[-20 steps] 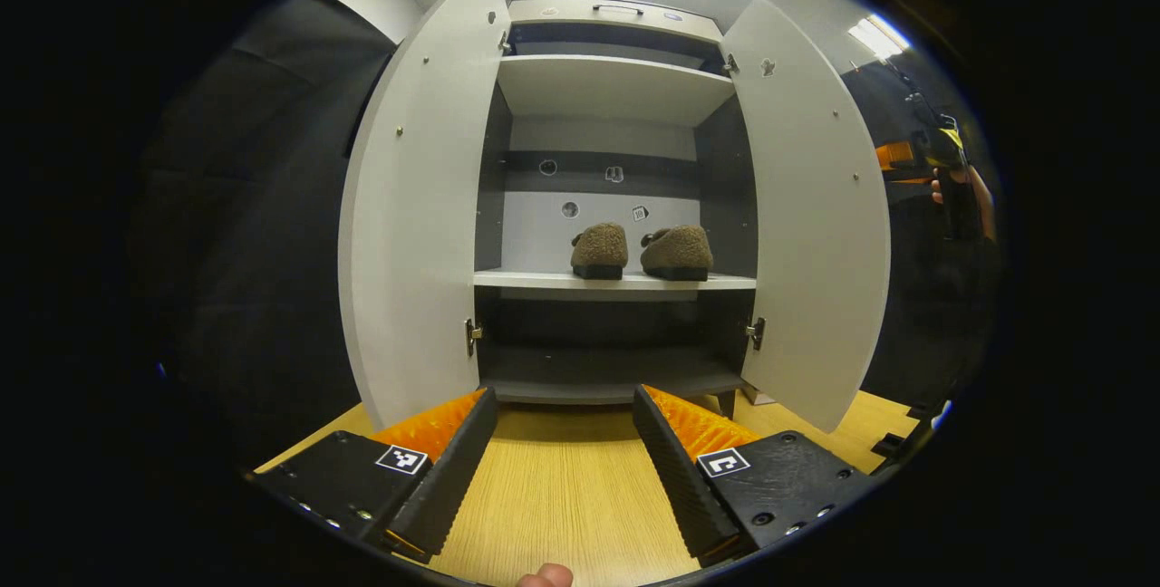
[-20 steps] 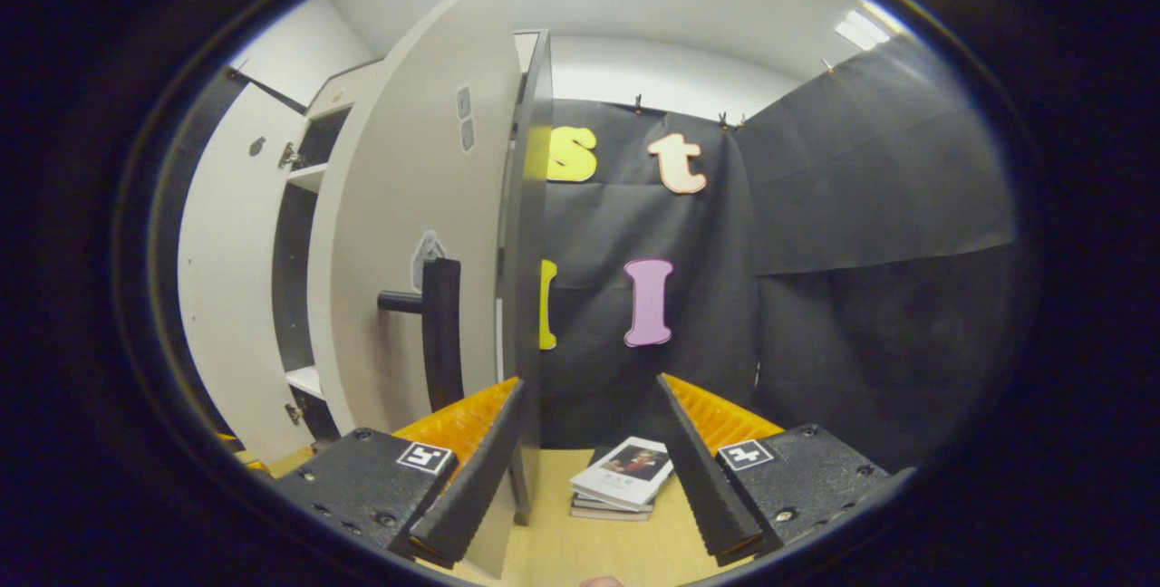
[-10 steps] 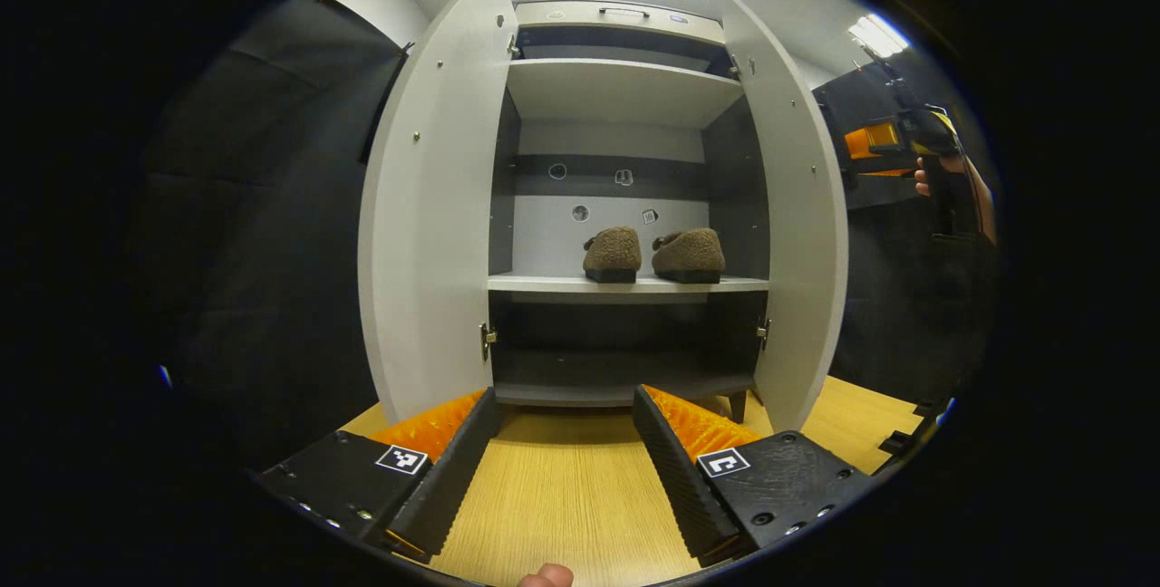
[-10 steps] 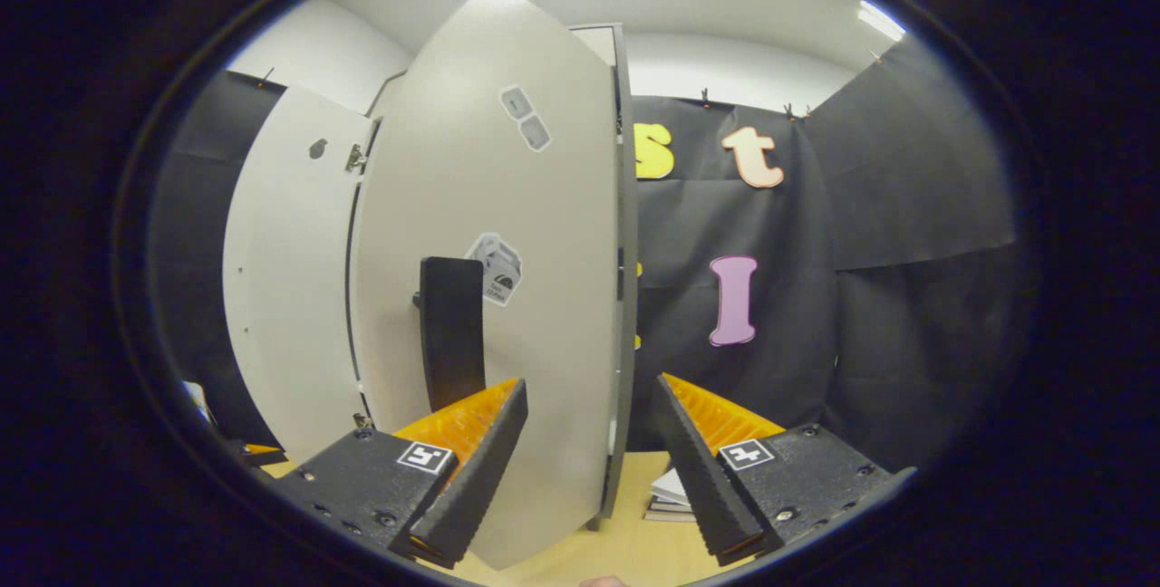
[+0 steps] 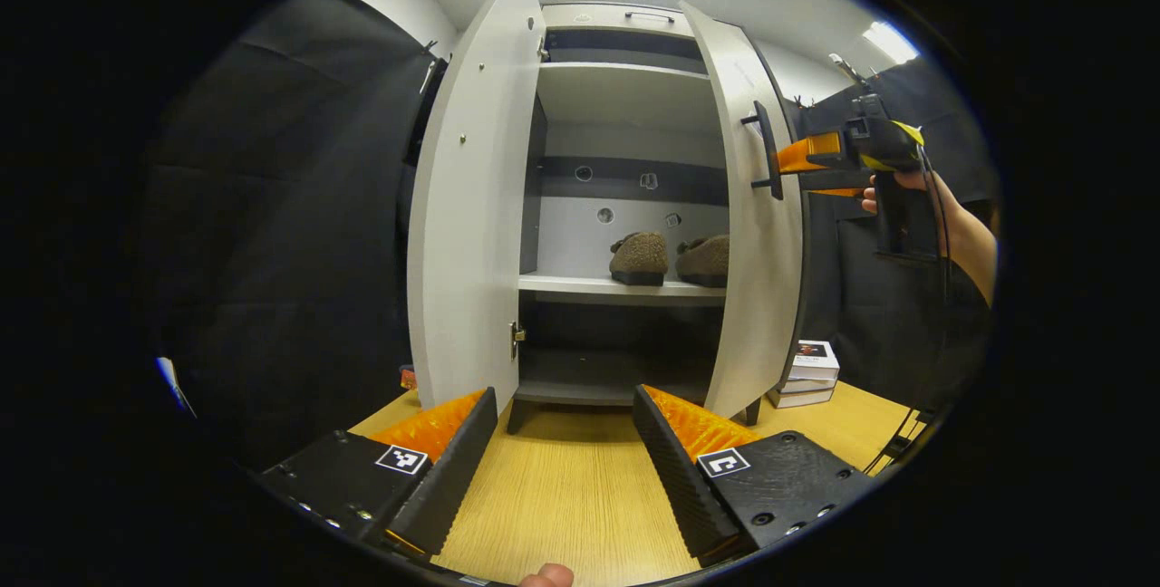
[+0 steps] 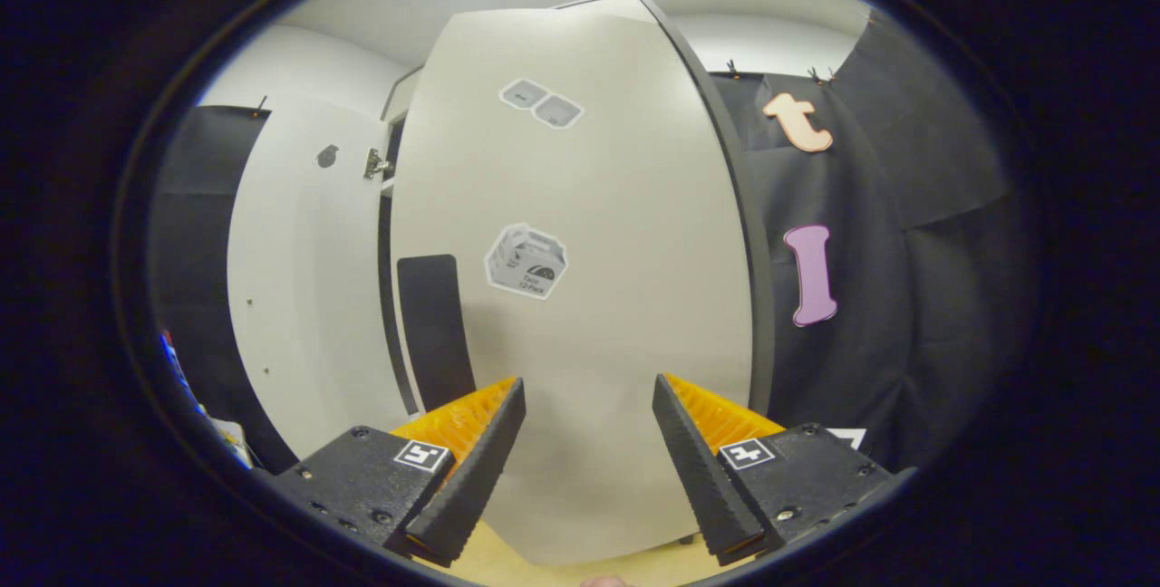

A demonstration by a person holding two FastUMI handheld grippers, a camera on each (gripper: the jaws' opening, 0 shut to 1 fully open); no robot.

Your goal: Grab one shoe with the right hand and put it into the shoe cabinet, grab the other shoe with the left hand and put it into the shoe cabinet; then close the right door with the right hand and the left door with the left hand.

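Facing the right door squarely, the right gripper hovers wide and empty, its handle just left; left gripper wide too.

A wooden desk is carrying the shoe cabinet, which is standing at its far side. On the cabinet's middle shelf, two brown shoes are sitting side by side. To the right of the cabinet, a small stack of books is lying on the desk.
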